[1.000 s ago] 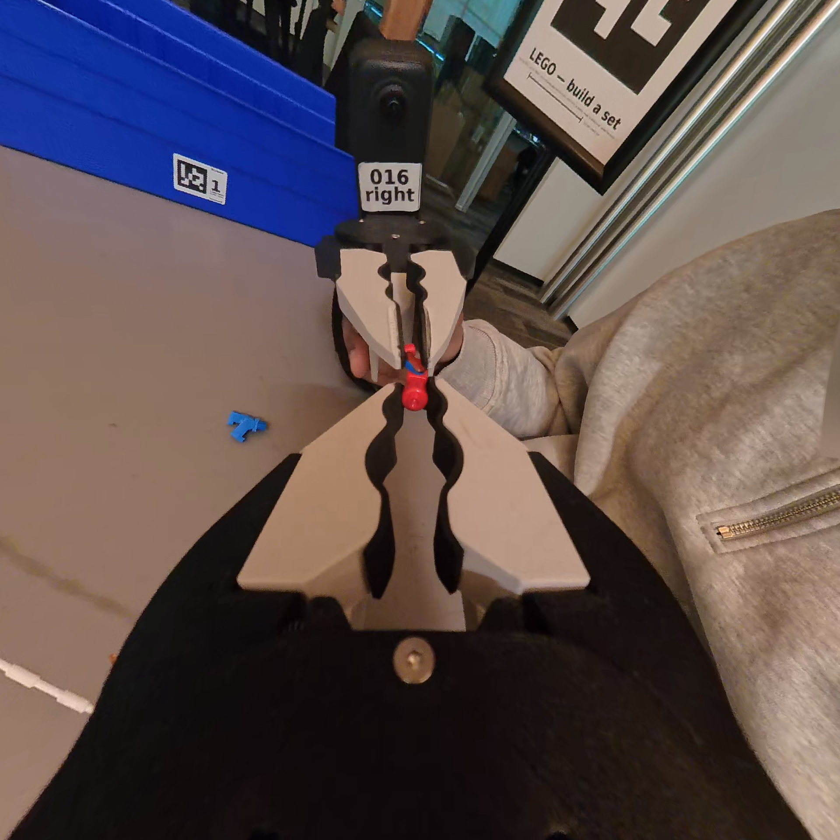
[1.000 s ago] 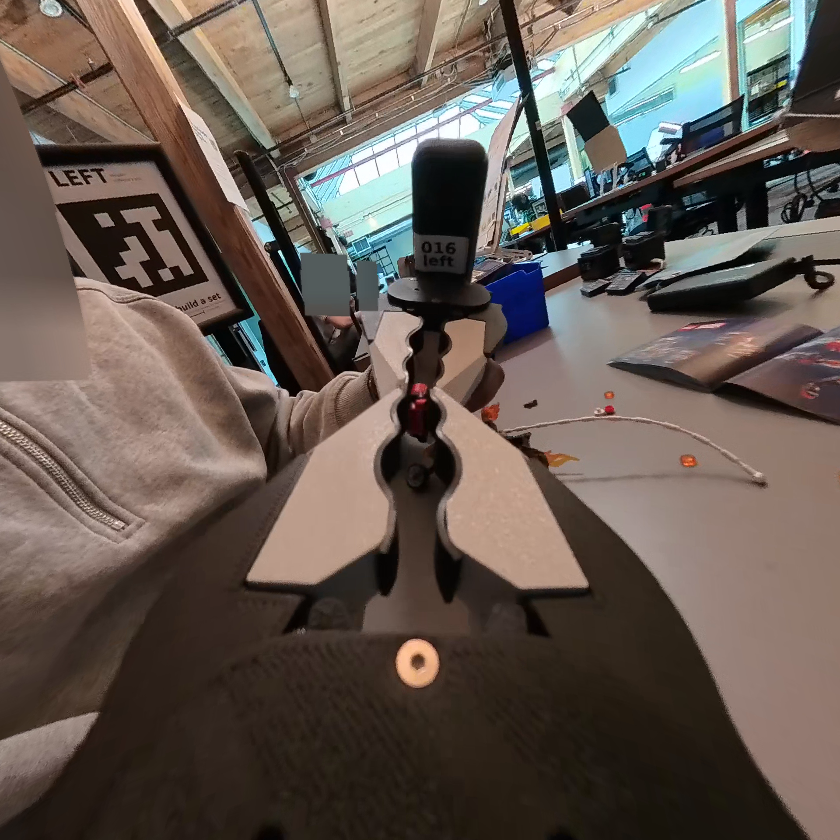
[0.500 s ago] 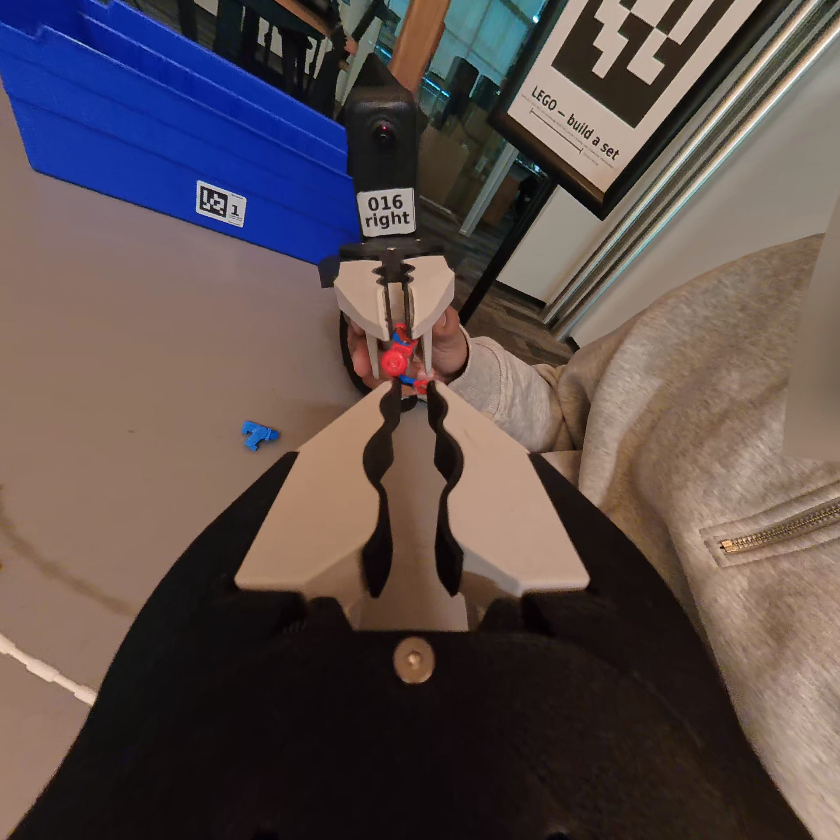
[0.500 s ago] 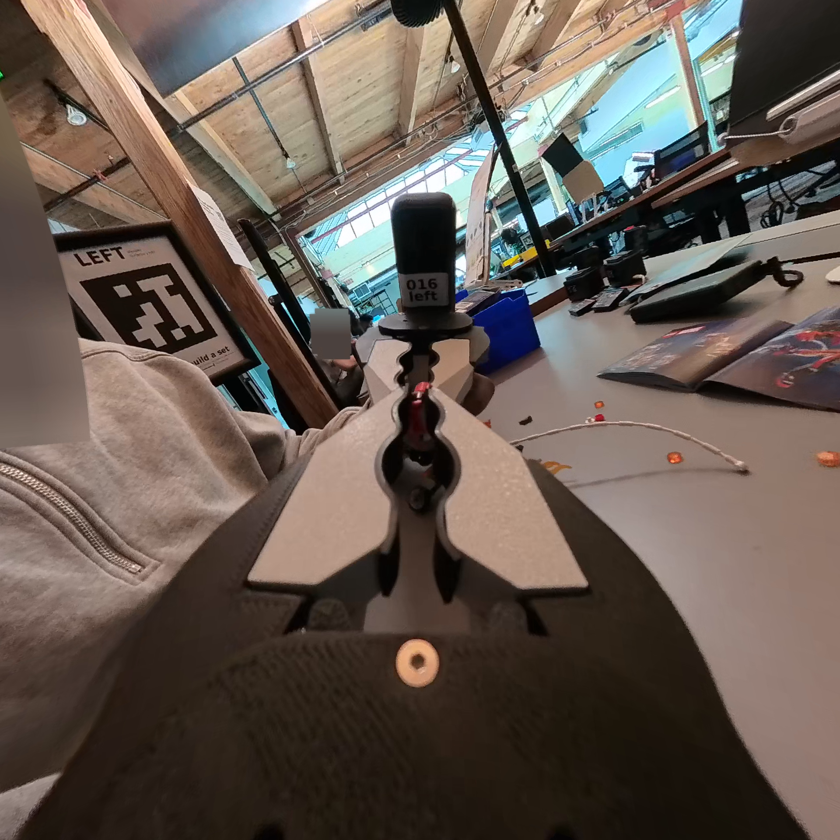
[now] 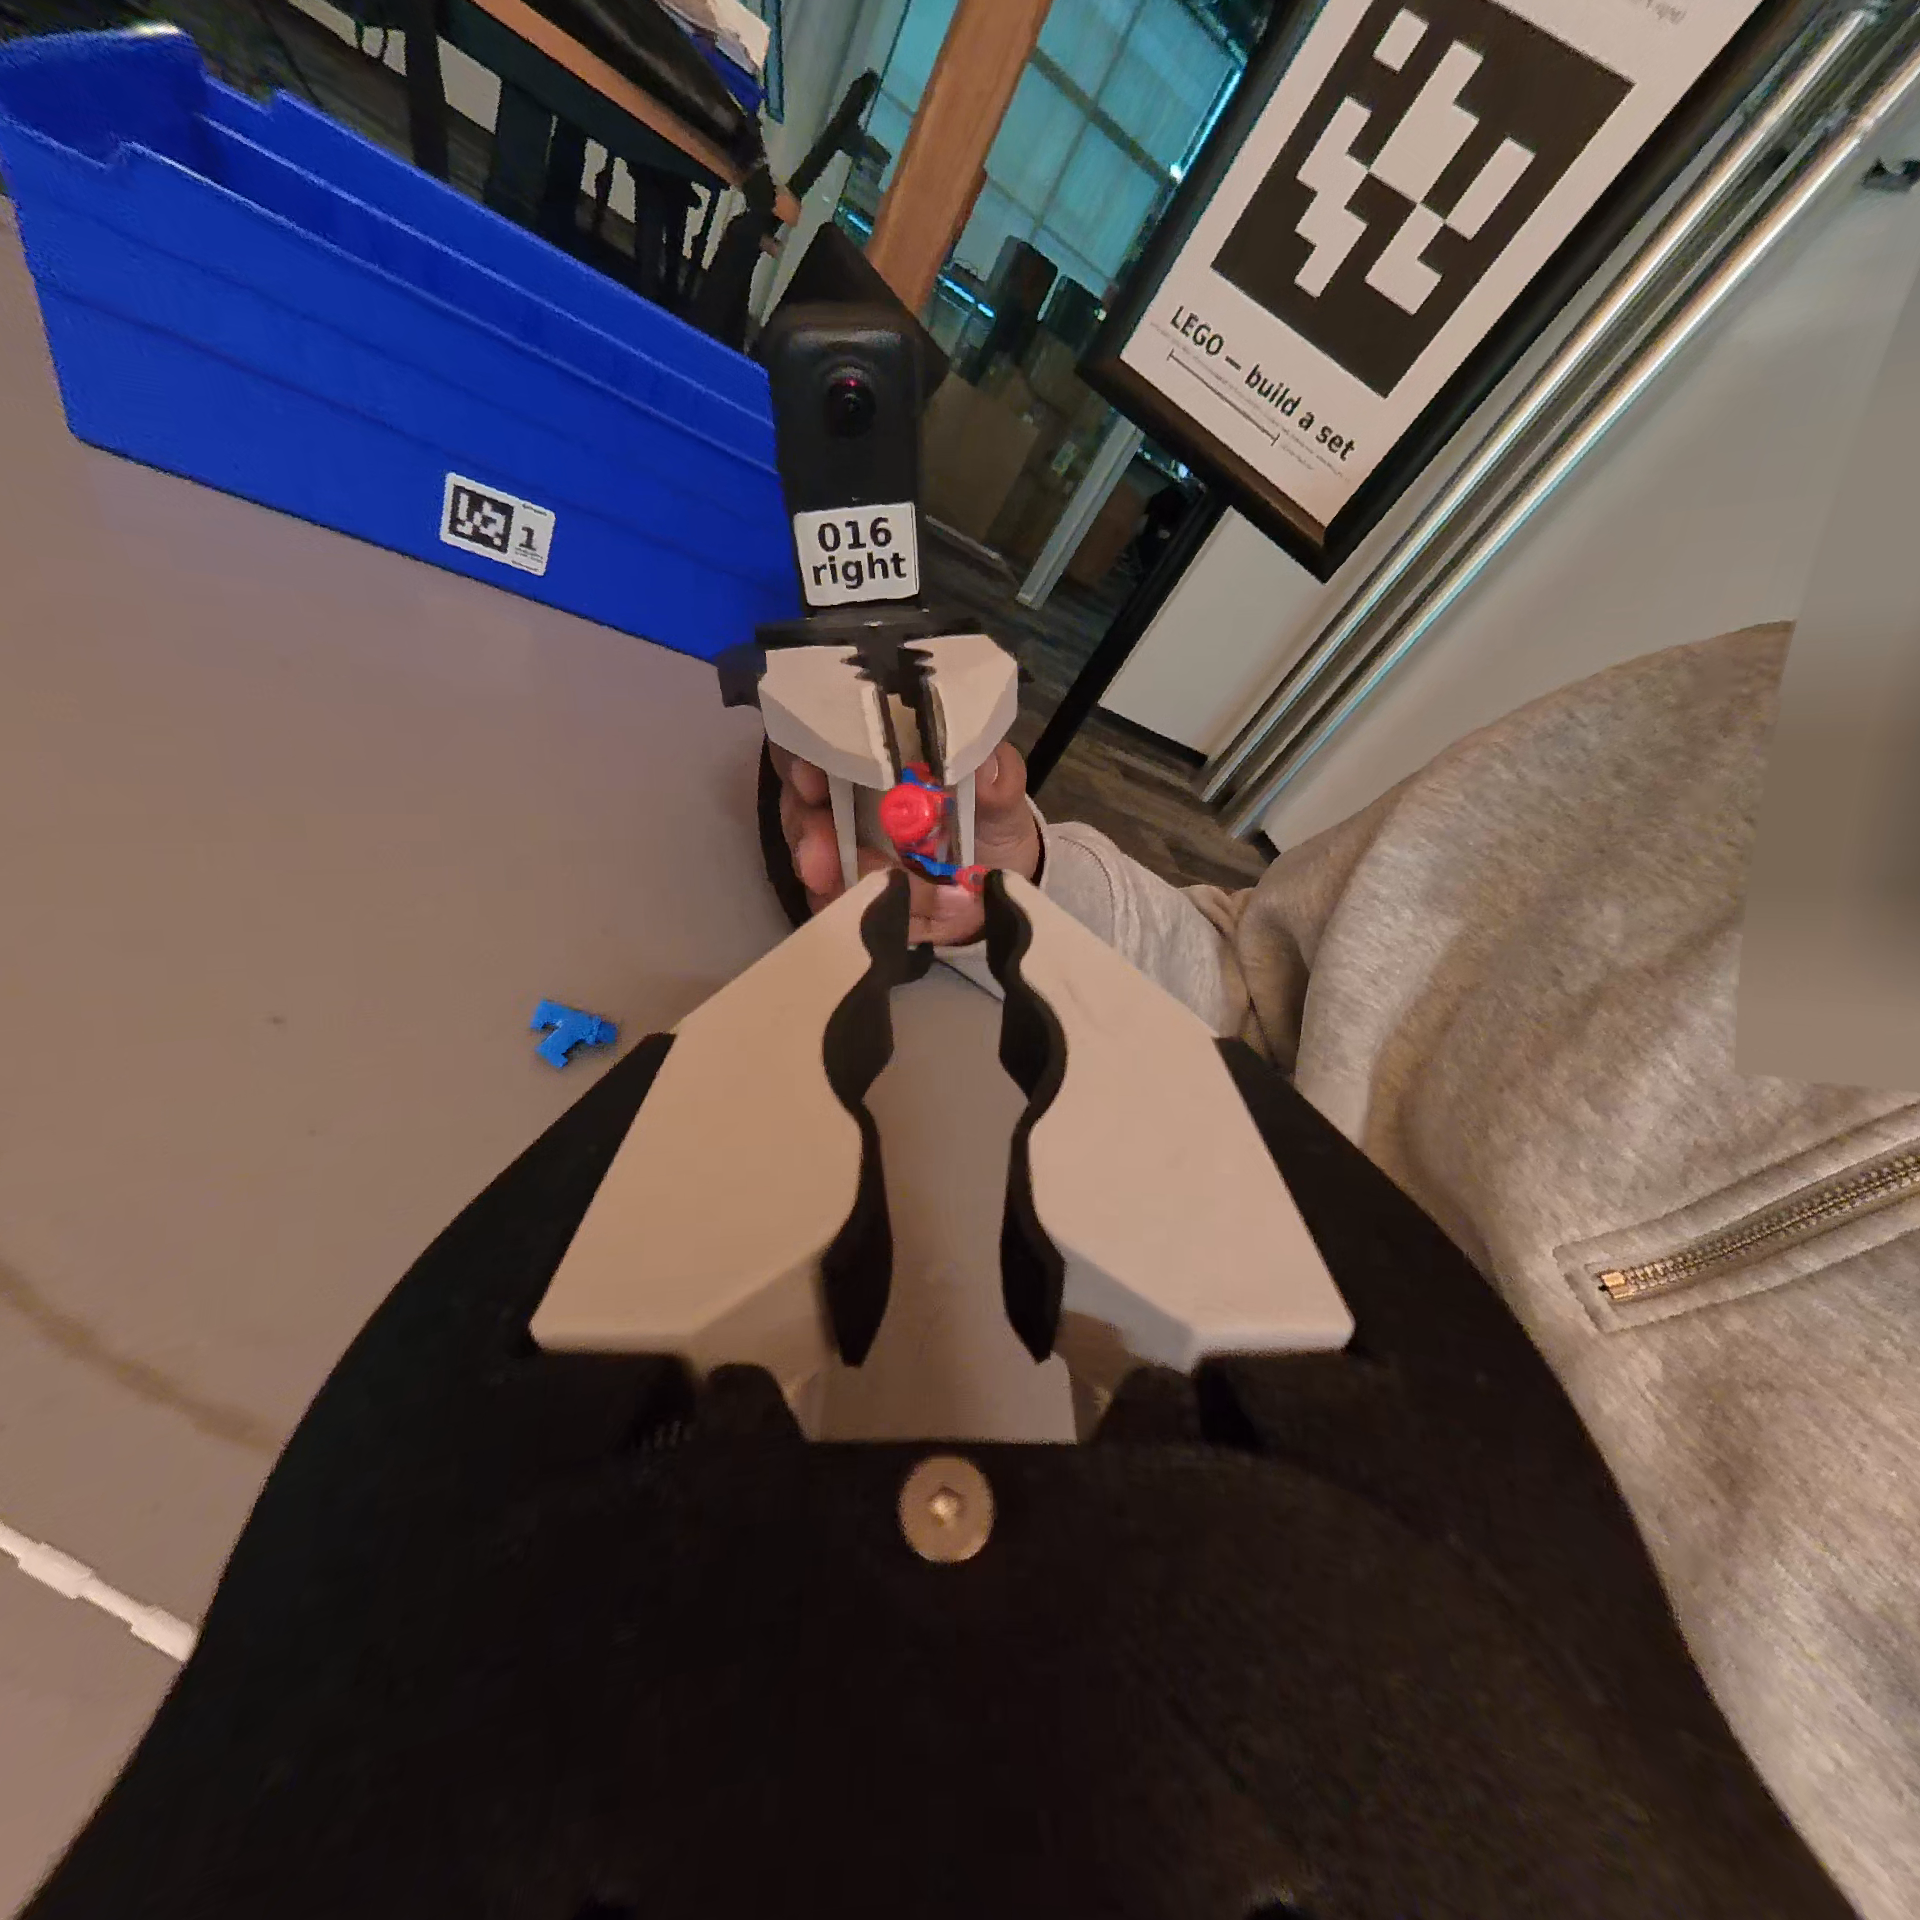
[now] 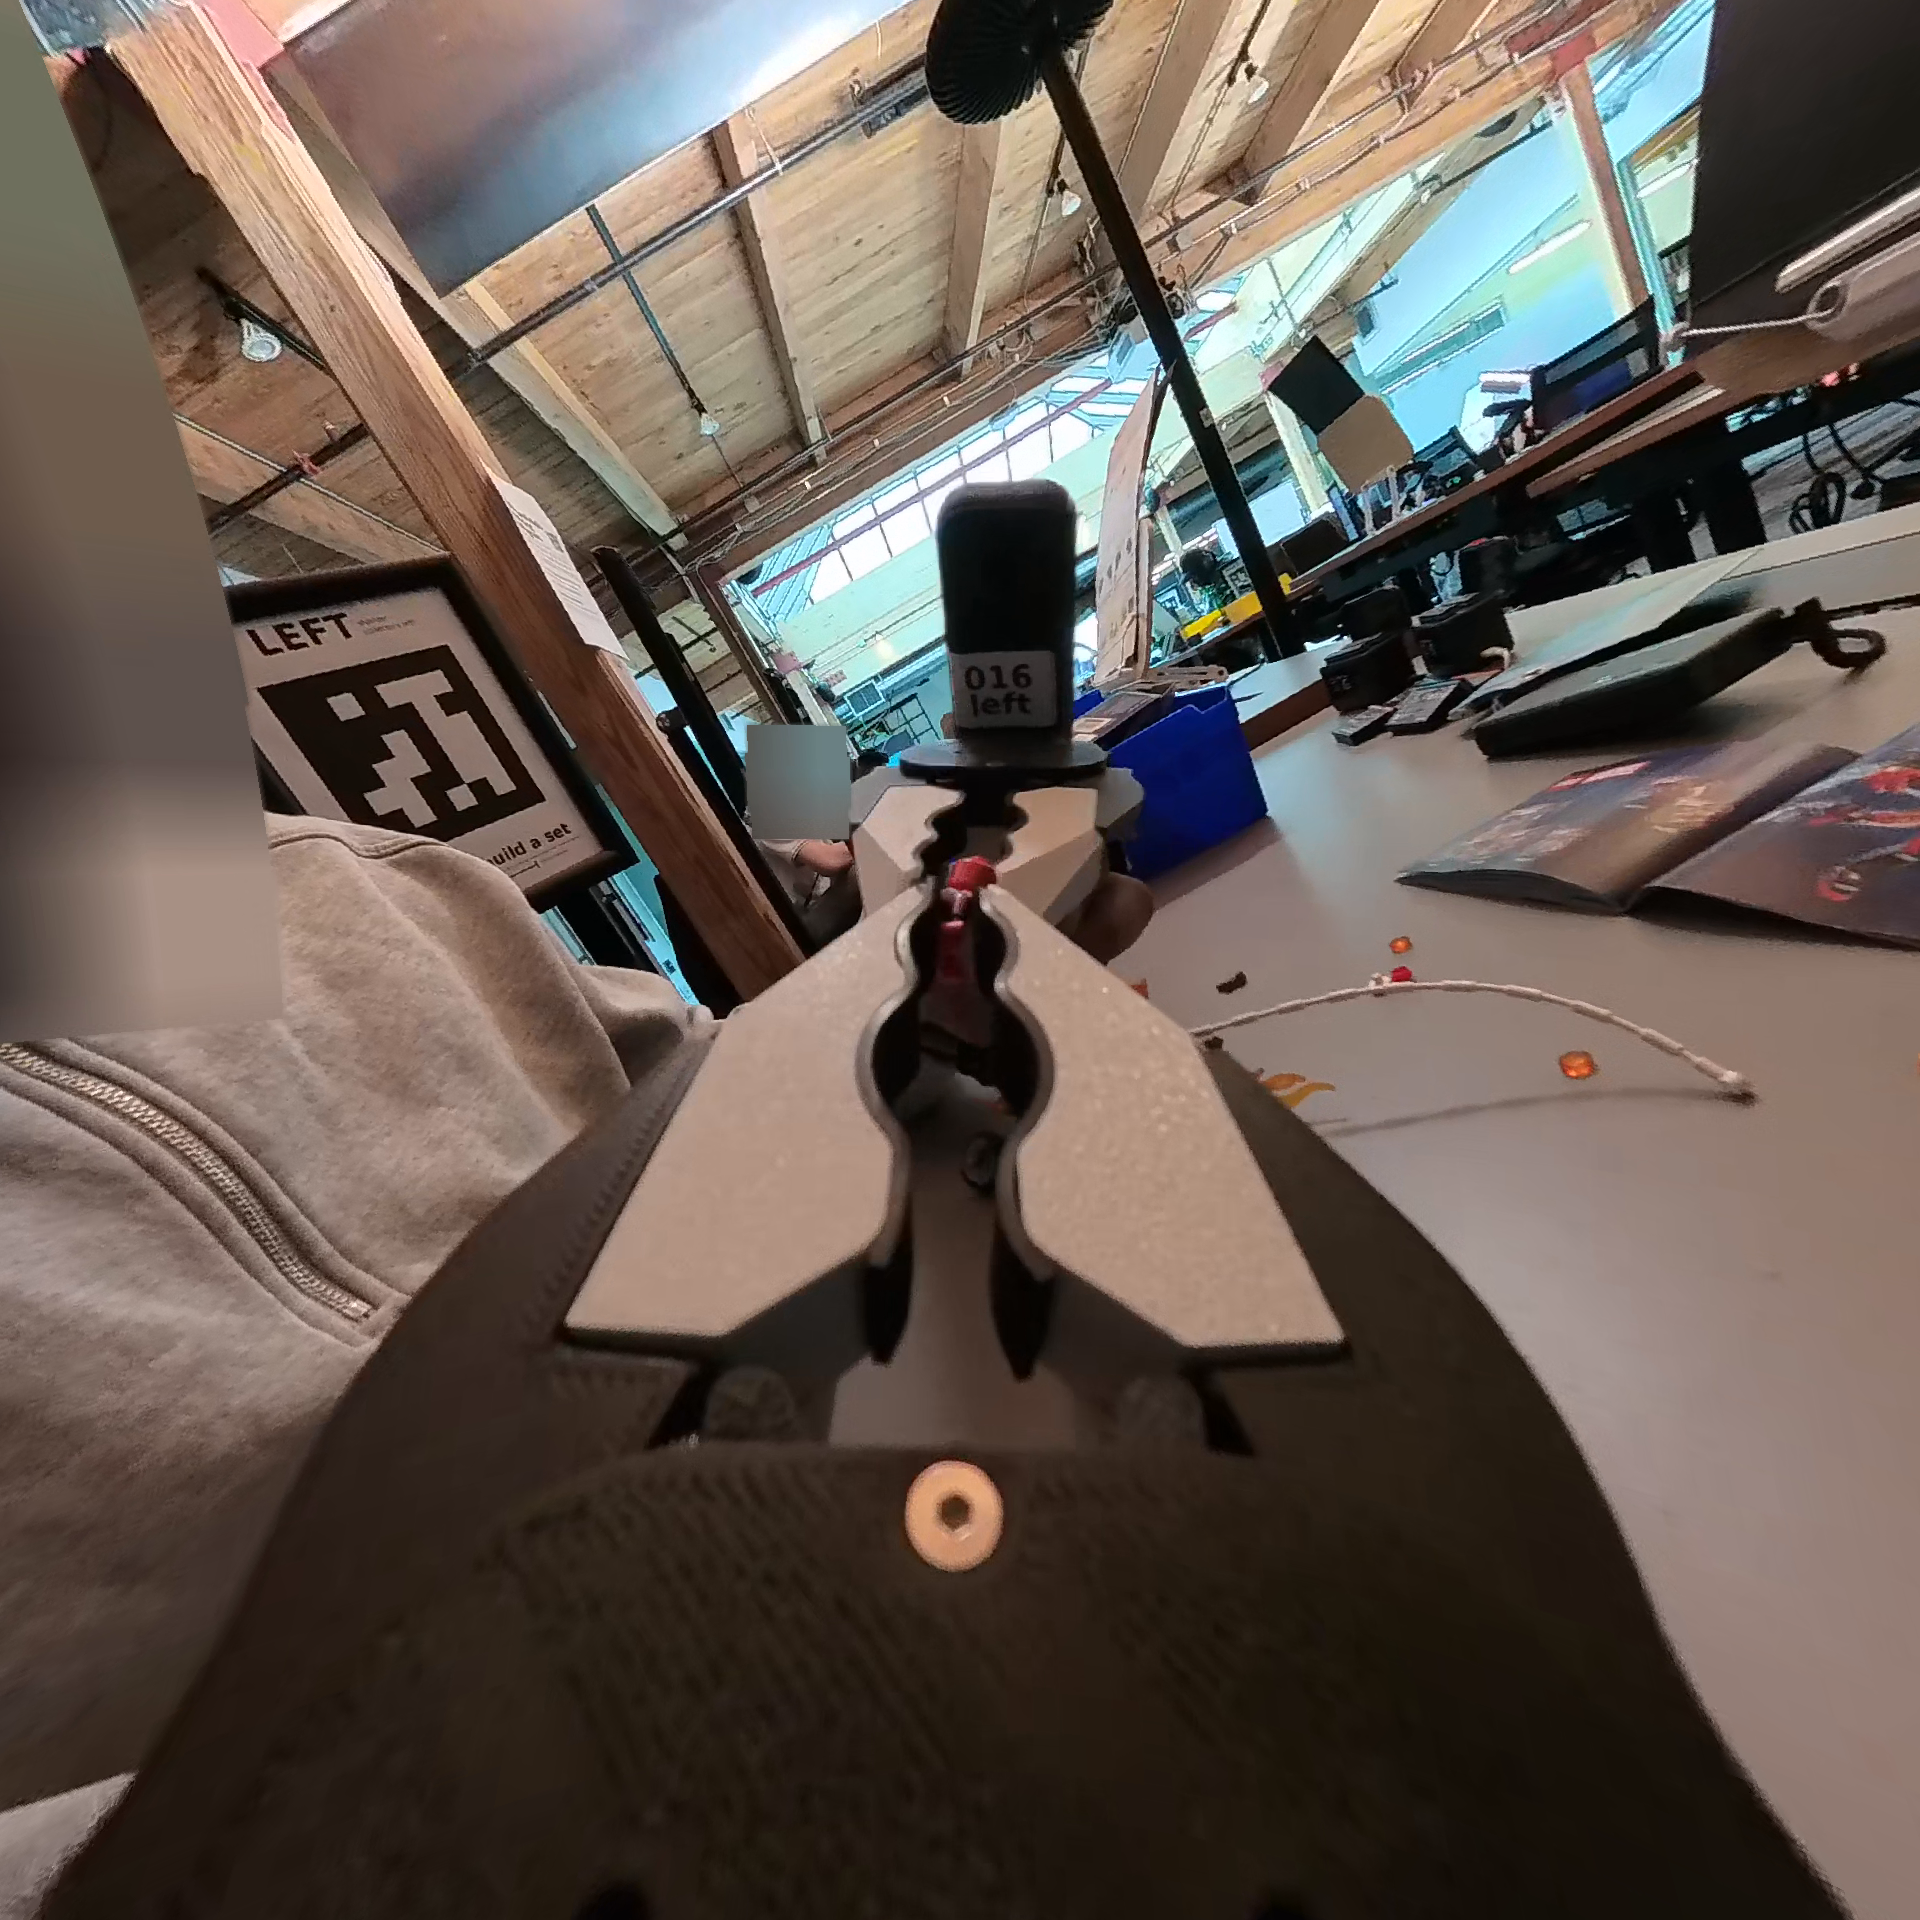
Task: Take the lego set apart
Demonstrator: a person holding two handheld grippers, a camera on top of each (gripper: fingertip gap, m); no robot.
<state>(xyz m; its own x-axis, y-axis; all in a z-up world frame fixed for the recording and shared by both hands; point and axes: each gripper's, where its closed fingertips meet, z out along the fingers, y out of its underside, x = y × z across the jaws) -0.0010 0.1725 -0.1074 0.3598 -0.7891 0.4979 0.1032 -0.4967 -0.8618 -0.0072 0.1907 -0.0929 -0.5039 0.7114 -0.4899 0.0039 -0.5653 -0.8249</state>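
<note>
A small red and blue lego minifigure (image 5: 912,816) is clamped between the fingers of my right gripper (image 5: 906,871), which faces my left gripper above the grey table (image 5: 260,831). In the right wrist view the figure (image 6: 961,940) sits between the tips of my right gripper (image 6: 958,902), red head sticking out past them. My left gripper (image 5: 943,883) is open and empty, its tips just short of the figure and not touching it. Its fingers (image 6: 1049,842) show behind the figure in the right wrist view.
A small blue lego piece (image 5: 571,1029) lies on the table left of my left gripper, with a blue bin (image 5: 364,343) behind it. A white string (image 6: 1507,1003), small orange pieces (image 6: 1576,1062), an open booklet (image 6: 1662,862) and another blue bin (image 6: 1184,790) lie to the right. A grey sleeve (image 5: 1558,935) is close by. Both grippers' tips are close together, under 4 cm apart.
My left gripper was shut on the figure's red head a second ago. It has opened and let go, and the two grippers have drawn apart. My right gripper keeps the figure.
</note>
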